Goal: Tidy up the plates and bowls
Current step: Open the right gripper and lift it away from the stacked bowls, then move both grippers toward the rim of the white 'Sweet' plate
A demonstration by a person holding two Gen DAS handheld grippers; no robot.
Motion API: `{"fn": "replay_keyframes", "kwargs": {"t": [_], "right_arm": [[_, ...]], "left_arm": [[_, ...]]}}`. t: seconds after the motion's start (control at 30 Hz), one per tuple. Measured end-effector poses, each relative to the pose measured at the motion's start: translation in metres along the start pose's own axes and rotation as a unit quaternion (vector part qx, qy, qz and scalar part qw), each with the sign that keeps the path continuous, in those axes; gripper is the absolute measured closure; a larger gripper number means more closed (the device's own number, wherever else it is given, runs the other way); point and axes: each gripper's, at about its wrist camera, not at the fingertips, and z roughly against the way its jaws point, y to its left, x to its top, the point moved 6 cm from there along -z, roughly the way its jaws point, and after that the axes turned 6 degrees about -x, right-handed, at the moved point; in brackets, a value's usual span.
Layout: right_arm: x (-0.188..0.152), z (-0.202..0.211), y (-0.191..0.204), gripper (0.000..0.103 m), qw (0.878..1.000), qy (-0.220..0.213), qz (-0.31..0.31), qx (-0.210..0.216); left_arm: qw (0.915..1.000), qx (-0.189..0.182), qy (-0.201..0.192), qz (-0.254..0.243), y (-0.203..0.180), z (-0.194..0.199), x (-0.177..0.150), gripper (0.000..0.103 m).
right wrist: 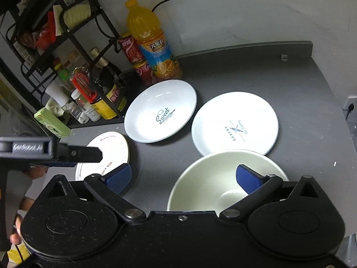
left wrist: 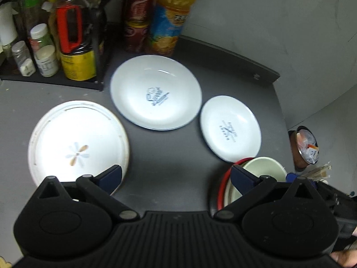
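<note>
On the grey counter (right wrist: 256, 73), we see the "Sweet" plate (right wrist: 160, 111) in the middle, an orange juice bottle (right wrist: 151, 44) behind it, the "BAKERY" plate (right wrist: 235, 122) right, a flower-patterned plate (left wrist: 78, 143) left. Nearer, a pale bowl (right wrist: 214, 174), perhaps nested in a red-rimmed one. Left gripper (left wrist: 176, 178) and right gripper (right wrist: 183, 176) gape wide, empty.

The left hand-held gripper (left wrist: 176, 176) is covering the near rim of the flower-patterned plate (left wrist: 78, 140) and much of the red-rimmed bowl stack (left wrist: 256, 174). The right hand-held gripper (right wrist: 183, 176) is hiding the cream bowl's (right wrist: 214, 174) near edge. Motion blur is smearing the rack bottles (left wrist: 44, 51), leaving their labels unreadable. The upper edge is cropping the orange juice bottle (left wrist: 171, 15).
</note>
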Motion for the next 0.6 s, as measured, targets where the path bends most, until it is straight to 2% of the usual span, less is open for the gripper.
{"fn": "replay_keyframes", "kwargs": {"t": [0.33, 0.6], "right_arm": [[0.011, -0.020, 0.029, 0.002, 0.999, 0.019, 0.040, -0.008], [0.015, -0.040, 0.059, 0.000, 0.997, 0.033, 0.075, -0.003]], "left_arm": [[0.9995, 0.028, -0.013, -0.007, 0.035, 0.016, 0.004, 0.001], [0.9982, 0.059, -0.012, 0.010, 0.067, 0.027, -0.001, 0.001]]}}
